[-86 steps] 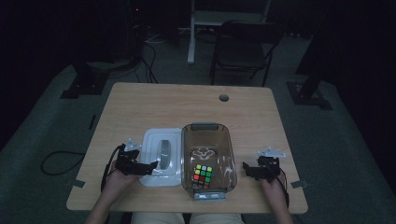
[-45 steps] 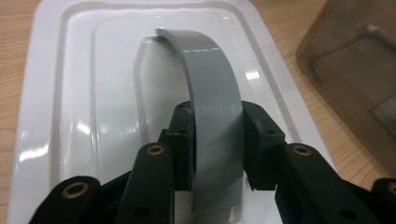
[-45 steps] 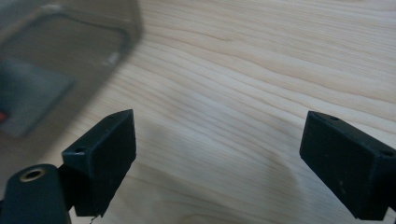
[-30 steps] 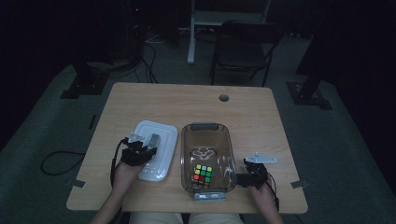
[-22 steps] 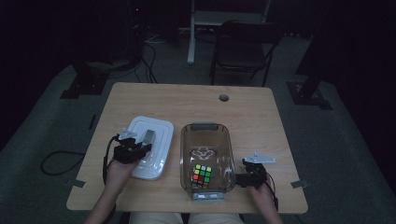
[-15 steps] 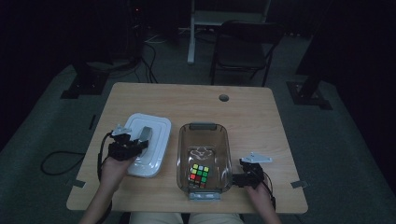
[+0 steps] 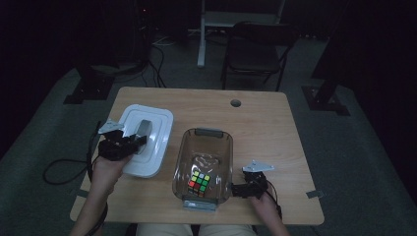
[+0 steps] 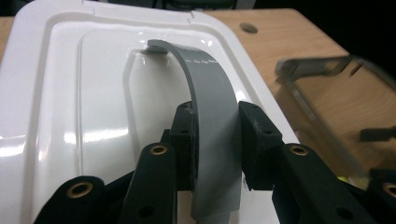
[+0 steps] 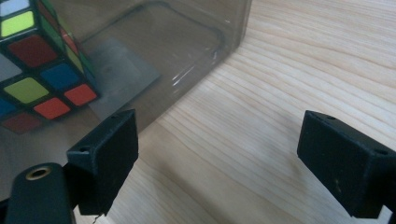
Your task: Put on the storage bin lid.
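Now well clear of the bin (image 7: 203,167), the white lid (image 7: 144,140) sits toward the desk's (image 7: 255,118) left edge, its long axis running from the near edge toward the far one. The left gripper (image 7: 129,142) is clamped across the lid's grey handle (image 8: 212,116) — in the left gripper view both black jaws press the arched strap from either side, near its front end. Whether the lid rests flat on the wood or hangs just above it cannot be told from above.

The clear bin stands open near the middle of the near edge, a colour cube (image 7: 198,183) lying in its near half. The right gripper (image 7: 244,189) waits just beside the bin's right wall, jaws spread wide and holding nothing; the right gripper view shows bare wood between them and the cube (image 9: 35,70) behind the clear wall.

The coming move likely turns on one relation — the lid lies left of the bin, apart from it, with the left hand the nearer one, so setting it down or letting go falls to that side.

Against the frame nearly three seconds back, the lid has travelled: then it lay touching the bin's left side near the near edge, and it has since swung leftward and farther from the person. The right gripper has shifted in from the desk's right side to the bin wall.
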`<action>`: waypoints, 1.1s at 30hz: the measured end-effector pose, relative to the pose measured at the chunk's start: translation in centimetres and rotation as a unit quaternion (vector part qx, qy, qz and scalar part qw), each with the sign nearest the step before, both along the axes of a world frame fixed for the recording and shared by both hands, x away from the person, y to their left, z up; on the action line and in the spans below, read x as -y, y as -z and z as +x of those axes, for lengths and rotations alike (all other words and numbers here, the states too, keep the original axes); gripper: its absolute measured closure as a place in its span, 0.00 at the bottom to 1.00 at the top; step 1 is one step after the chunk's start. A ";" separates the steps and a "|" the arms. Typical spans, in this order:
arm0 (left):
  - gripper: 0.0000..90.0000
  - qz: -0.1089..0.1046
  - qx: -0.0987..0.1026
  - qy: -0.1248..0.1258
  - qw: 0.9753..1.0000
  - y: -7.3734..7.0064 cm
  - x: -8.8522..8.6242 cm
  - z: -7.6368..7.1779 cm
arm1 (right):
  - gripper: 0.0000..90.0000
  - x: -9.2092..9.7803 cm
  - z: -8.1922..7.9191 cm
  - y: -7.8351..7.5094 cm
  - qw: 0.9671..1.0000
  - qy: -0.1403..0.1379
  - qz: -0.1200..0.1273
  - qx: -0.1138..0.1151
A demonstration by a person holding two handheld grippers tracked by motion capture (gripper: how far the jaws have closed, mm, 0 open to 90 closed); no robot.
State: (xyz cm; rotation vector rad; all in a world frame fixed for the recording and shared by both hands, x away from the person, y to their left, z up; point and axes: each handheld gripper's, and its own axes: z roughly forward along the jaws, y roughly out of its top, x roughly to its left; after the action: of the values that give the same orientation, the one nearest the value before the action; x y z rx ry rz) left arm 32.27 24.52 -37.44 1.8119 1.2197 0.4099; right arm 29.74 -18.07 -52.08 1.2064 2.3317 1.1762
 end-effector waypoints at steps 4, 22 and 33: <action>0.79 0.002 0.006 0.013 1.000 -0.6 0.6 -0.3 | 0.14 -1.0 0.1 0.0 1.000 -0.007 0.002 0.002; 0.79 -0.013 0.008 0.077 0.997 -1.0 2.9 -1.5 | 0.14 -6.7 1.1 -0.2 0.999 -0.048 -0.008 0.013; 0.79 -0.012 -0.008 0.111 0.994 -0.3 4.1 -1.6 | 0.14 -9.2 2.1 -0.1 0.999 -0.052 -0.008 0.006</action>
State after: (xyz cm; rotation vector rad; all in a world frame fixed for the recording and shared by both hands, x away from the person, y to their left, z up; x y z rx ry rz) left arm 30.67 20.38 -37.14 1.9090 1.0163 0.2545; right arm 31.86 -8.88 -51.98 1.0816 2.4159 1.1917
